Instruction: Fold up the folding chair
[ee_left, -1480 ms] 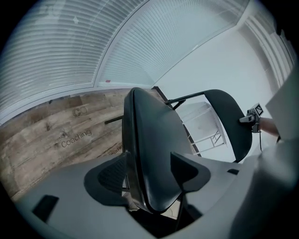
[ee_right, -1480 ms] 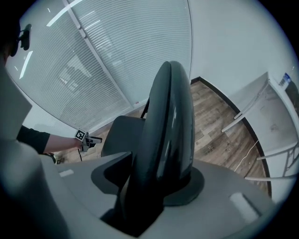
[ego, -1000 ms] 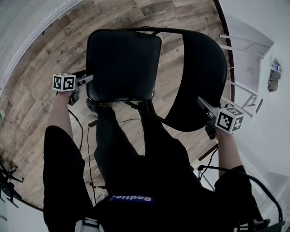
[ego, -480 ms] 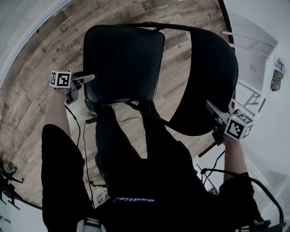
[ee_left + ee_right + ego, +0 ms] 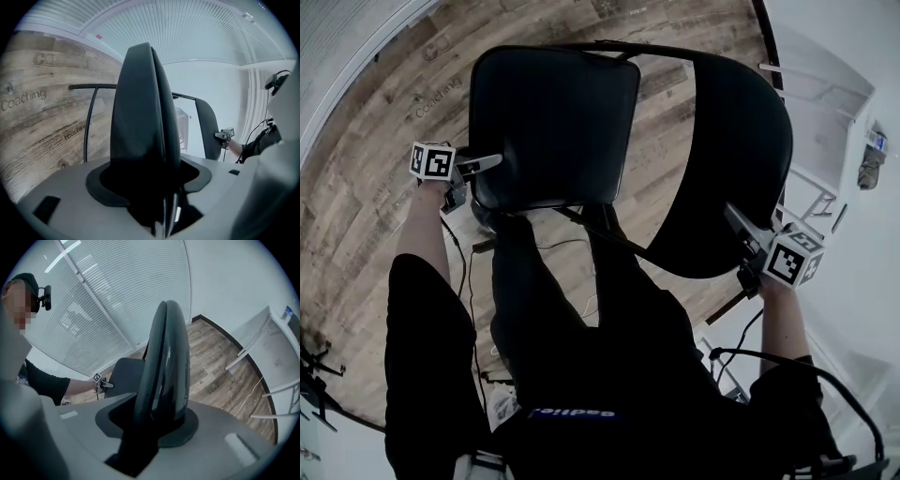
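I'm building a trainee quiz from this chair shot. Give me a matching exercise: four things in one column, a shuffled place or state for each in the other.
1 seat
2 backrest
3 floor
4 left hand-held gripper

a wooden planks
b curved, at head view's right
c closed on the seat's edge
d squarish, at head view's left

Pairs: 1-d, 2-b, 3-a, 4-c

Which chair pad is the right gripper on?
The backrest, the tall curved pad at the head view's right. Its edge sits between the right gripper's jaws, which have just been closing. The squarish seat is held by the left gripper.
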{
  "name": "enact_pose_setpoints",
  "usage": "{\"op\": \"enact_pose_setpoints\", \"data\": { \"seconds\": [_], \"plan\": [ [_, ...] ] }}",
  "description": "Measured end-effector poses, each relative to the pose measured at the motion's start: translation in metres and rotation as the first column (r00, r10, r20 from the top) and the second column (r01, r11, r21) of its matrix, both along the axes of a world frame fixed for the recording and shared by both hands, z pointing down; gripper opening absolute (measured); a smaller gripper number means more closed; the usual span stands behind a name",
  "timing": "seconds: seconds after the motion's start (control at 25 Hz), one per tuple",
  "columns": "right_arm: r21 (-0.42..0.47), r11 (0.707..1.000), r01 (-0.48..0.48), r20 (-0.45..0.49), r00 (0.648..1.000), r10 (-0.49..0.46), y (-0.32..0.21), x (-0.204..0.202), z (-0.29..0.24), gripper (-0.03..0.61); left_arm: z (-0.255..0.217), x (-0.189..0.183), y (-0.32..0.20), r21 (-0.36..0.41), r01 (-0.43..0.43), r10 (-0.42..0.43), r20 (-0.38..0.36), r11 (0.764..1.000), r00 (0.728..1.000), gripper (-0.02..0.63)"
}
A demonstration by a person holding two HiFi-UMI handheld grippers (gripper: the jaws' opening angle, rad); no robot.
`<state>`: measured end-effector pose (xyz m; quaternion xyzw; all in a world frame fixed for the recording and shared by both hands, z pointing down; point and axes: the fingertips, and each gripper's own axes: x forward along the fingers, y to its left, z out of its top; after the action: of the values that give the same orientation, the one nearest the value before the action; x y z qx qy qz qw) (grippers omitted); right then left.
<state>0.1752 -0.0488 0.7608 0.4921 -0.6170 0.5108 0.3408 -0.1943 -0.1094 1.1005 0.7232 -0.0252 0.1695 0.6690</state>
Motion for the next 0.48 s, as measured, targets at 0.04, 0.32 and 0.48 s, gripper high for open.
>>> {"op": "enact_pose_setpoints", "data": {
  "seconds": [0.04, 0.32, 0.48],
  "plan": [
    [-0.005, 1.000, -0.003, 0.010, 1.000, 0.003, 0.000, 0.001, -0.001, 0.118, -0.002, 0.001, 0.001, -0.007, 0.004, -0.004, 0.008, 1.000, 1.000, 0.288],
    [-0.005, 1.000, -0.026, 0.063, 0.998, 0.026, -0.002, -0.002, -0.015, 0.075, -0.017, 0.010, 0.003, 0.001, 0.019, -0.019, 0.061, 1.000, 0.998, 0.288],
    [-0.003, 1.000, -0.021, 0.064, 0.998, 0.021, -0.002, -0.001, -0.027, 0.064, -0.032, 0.019, 0.008, 0.005, 0.020, -0.021, 0.098, 1.000, 0.995, 0.288]
  ]
}}
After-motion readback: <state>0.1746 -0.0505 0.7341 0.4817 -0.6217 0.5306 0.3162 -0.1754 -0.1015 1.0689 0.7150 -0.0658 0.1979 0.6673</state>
